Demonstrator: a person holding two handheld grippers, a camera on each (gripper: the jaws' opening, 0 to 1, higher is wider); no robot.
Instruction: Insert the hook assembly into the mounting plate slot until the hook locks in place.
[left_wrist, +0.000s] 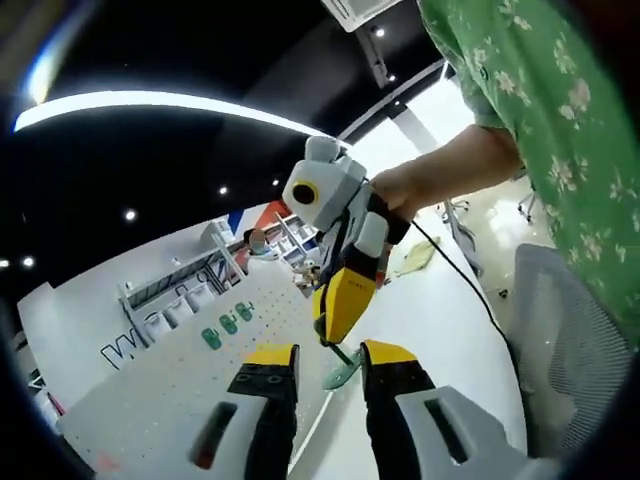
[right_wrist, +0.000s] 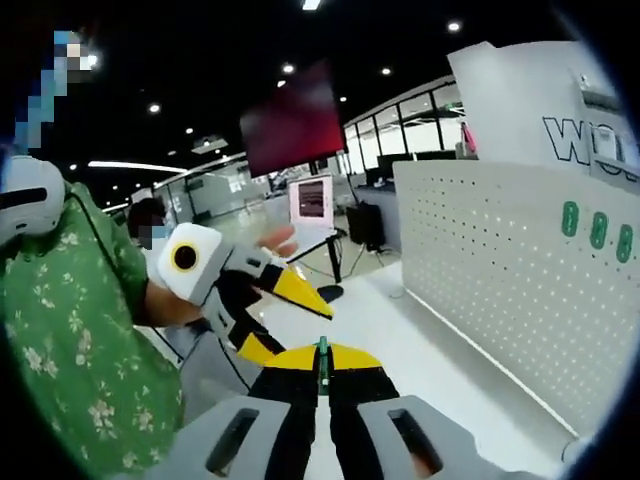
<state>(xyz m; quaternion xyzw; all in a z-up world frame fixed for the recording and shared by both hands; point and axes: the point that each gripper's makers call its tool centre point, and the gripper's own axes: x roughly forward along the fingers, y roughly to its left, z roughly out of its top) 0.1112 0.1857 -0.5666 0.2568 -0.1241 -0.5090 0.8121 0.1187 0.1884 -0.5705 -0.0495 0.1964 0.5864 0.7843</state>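
Biggest thing we've got here is the white pegboard panel (right_wrist: 500, 270), the mounting plate with all its rows of little holes. In the right gripper view it stands on the right side and runs off into the distance, with a white table surface (right_wrist: 420, 370) below it. In the left gripper view the same pegboard (left_wrist: 190, 390) sits to the left of the jaws and tilts because the camera is rolled.

Next down in size, the person in a green floral shirt (right_wrist: 70, 340) is on the left in the right gripper view, and on the far right of the left gripper view there's a grey mesh chair back (left_wrist: 565, 340) near them.

Then the grippers. Our right gripper (right_wrist: 322, 372) is clamped down on a thin green hook (right_wrist: 322, 362), jaws nearly together with just the hook's edge poking up between the yellow tips. In the left gripper view the right gripper comes in from above, held by a hand (left_wrist: 400, 190), and the green hook (left_wrist: 342, 368) hangs off its yellow tip, out beyond the pegboard's right edge and not touching it as far as we can tell.

Our left gripper (left_wrist: 330, 356) is spread wide and has nothing in it; the hook dangles in the gap beyond its tips.

Smallest bits: three green hooks (right_wrist: 597, 230) already sit in the pegboard, far right side.
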